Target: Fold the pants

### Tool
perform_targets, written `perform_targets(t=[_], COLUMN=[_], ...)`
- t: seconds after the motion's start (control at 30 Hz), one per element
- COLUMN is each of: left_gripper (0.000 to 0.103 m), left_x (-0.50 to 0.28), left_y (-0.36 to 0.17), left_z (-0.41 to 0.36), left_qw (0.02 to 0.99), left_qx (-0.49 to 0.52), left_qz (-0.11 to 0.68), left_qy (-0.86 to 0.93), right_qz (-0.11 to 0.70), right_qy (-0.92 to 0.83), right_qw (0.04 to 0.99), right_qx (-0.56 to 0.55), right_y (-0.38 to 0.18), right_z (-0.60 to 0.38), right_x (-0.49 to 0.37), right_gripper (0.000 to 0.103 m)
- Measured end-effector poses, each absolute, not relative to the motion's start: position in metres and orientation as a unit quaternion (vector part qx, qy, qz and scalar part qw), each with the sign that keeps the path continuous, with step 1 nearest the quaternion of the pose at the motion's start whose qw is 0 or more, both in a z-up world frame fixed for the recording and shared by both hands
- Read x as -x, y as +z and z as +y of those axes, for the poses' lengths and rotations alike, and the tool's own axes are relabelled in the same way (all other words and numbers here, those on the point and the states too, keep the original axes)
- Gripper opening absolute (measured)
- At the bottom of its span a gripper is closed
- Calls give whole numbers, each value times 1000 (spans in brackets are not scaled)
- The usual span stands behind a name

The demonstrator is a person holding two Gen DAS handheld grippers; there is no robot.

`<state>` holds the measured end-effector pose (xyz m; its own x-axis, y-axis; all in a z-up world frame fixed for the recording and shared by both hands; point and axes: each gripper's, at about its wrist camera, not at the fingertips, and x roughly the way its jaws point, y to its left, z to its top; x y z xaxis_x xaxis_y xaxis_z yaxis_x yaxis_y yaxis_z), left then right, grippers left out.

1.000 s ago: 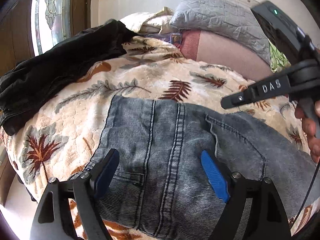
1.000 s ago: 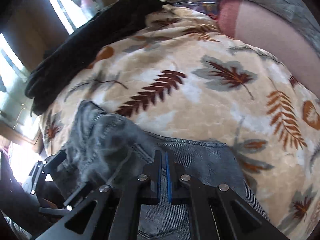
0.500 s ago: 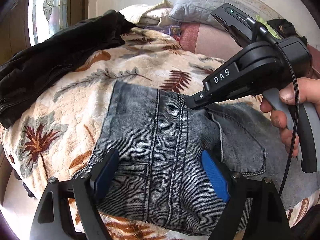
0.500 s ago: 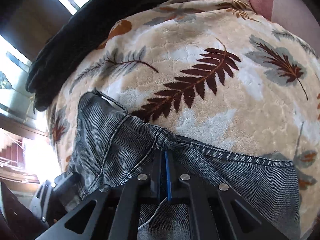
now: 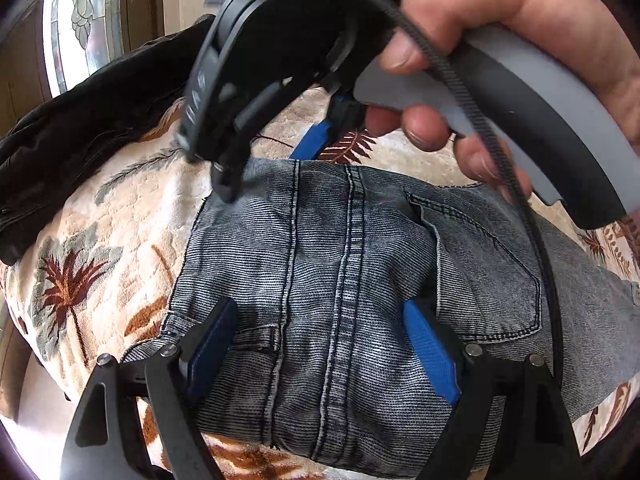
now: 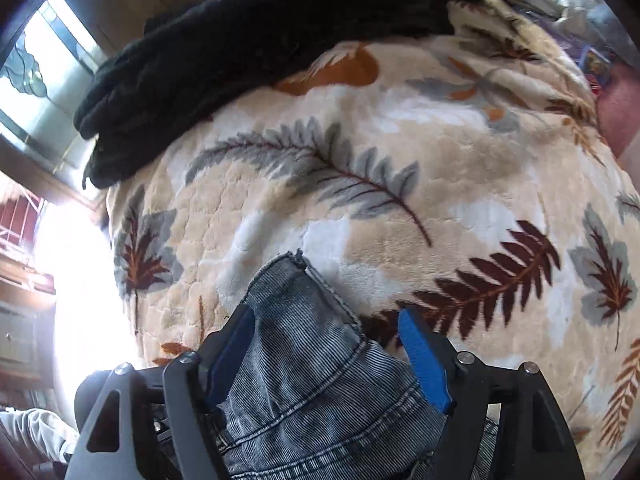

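Grey-blue denim pants (image 5: pixel 344 280) lie folded on a leaf-print blanket (image 5: pixel 120 240). My left gripper (image 5: pixel 320 344) is open, its blue pads straddling the near edge of the folded denim. The right gripper (image 5: pixel 276 160) is held by a hand above the far left corner of the pants, its jaws apart. In the right wrist view the right gripper (image 6: pixel 326 352) is open over the corner of the pants (image 6: pixel 304 344), which lies flat on the blanket (image 6: pixel 400 184).
A black garment (image 5: pixel 92 128) (image 6: pixel 260 40) lies along the far left edge of the bed. A window (image 5: pixel 76 28) stands behind it. The person's hand (image 5: pixel 500 40) fills the upper right of the left wrist view.
The right gripper moved left across the pants, laid the denim corner down and opened. The left gripper stayed open at the near edge.
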<state>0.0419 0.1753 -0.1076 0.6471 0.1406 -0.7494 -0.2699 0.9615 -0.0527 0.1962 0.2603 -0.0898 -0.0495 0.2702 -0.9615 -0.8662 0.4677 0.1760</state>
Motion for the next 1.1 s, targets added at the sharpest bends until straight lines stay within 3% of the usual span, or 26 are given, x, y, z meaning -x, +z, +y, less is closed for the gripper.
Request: perform_targets(t=[0.03,0.17,0.23,0.3,0.37,0.5,0.6,0.7,0.73,0.83,0.9,0.97,1.03,1.1], left_gripper=[85,85,86,86,86,86,86,86,87,87,87,87,87,87], left_x=[-42,-40,-41,-41,-40,-23,-11,-39,-44,-30,-22,-27,-44,-42], left_y=[-108,-109,-110,-110,-108,-86,-71,-104,-115,-94,-85,-88,-109,-106], left_z=[175,173,171,171,174,182,183,177,176,172,169,169,167,170], left_qw=[904,905,904,904,906,925,939,901,892,917,927,923,895,898], left_qx=[76,72,71,69,77,103,99,62,52,37,22,15,-6,10], left_qz=[405,403,405,404,401,345,301,408,428,372,342,359,425,418], left_qy=[113,113,118,118,115,120,135,134,138,136,150,139,135,138], right_qz=[571,529,498,534,498,505,546,647,634,587,557,539,544,544], right_qy=[431,416,374,416,411,374,335,277,289,277,304,312,267,271], right_qw=[640,693,735,701,733,775,767,705,707,746,747,752,771,751], right_qx=[280,261,267,225,215,68,-29,-85,-117,-148,-198,-215,-198,-258], right_y=[-97,-83,-79,-81,-64,-39,-56,-118,-122,-98,-89,-89,-106,-120], right_z=[264,259,254,244,223,130,51,-10,-28,-67,-91,-109,-128,-163], right_x=[-196,-202,-209,-209,-202,-208,-207,-199,-192,-165,-134,-104,-90,-88], right_gripper=[31,7,7,10,10,10,11,12,11,16,30,72,74,67])
